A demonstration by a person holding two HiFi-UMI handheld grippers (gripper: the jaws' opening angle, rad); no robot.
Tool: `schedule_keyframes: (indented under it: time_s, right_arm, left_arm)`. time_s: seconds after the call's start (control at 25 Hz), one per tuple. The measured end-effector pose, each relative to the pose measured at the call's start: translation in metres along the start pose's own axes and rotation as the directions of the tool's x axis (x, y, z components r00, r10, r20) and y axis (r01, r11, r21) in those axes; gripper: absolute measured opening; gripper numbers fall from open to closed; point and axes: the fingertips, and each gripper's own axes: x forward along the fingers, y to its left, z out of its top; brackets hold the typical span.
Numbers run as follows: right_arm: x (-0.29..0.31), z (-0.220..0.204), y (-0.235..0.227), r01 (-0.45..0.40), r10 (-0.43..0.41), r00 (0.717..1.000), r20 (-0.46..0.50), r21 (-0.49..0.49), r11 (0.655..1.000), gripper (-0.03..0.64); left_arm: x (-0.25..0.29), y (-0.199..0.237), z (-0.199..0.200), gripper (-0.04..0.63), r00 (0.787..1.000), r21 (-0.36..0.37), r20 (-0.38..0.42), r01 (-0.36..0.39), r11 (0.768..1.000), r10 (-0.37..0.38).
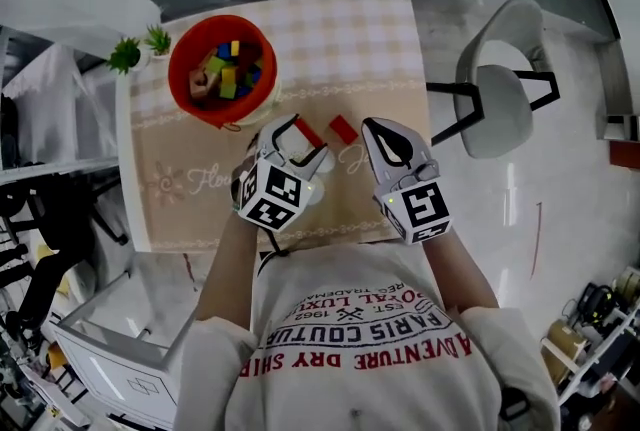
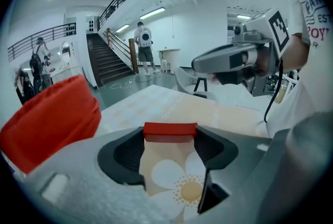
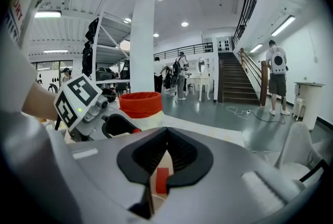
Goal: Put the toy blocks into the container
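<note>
A red bucket (image 1: 188,47) with several coloured blocks inside stands at the table's far left; it also shows in the left gripper view as a red bucket wall (image 2: 52,114) and in the right gripper view (image 3: 140,103). My left gripper (image 1: 303,137) (image 2: 170,137) is shut on a flat red block (image 1: 309,131) (image 2: 170,131), gripped by its two ends just above the cloth. A second red block (image 1: 343,129) (image 3: 162,179) lies on the cloth beside it. Just right of that one, my right gripper (image 1: 375,131) (image 3: 166,137) is shut and holds nothing.
The table (image 1: 380,29) has a beige checked cloth with flower prints. Two small potted plants (image 1: 140,47) stand at its far left corner. A grey chair (image 1: 500,84) stands to the right of the table. A white cabinet (image 1: 120,339) is at the near left.
</note>
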Motion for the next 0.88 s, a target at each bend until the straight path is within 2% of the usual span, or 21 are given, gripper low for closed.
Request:
schedule_keyframes:
  time_s: [0.24, 0.48, 0.72, 0.88]
  right_arm:
    - [0.006, 0.029, 0.025, 0.006, -0.005, 0.999, 0.041, -0.020, 1.000, 0.000]
    - [0.019, 0.056, 0.048, 0.011, -0.008, 0.996, 0.085, -0.033, 0.999, 0.000]
    - [0.028, 0.070, 0.065, 0.012, -0.007, 0.995, 0.100, -0.047, 0.999, 0.000]
    - [0.033, 0.076, 0.071, 0.022, -0.016, 0.995, 0.101, -0.065, 0.998, 0.000]
  left_arm:
    - [-0.053, 0.021, 0.035, 0.310, 0.994, 0.050, 0.097, -0.062, 0.997, 0.057]
    - [-0.105, 0.063, 0.058, 0.310, 0.975, 0.069, 0.178, -0.146, 0.987, 0.132]
    - [-0.128, 0.115, 0.051, 0.310, 0.966, 0.041, 0.174, -0.203, 0.978, 0.193]
    - [-0.122, 0.146, 0.033, 0.310, 0.966, -0.020, 0.142, -0.216, 0.976, 0.216]
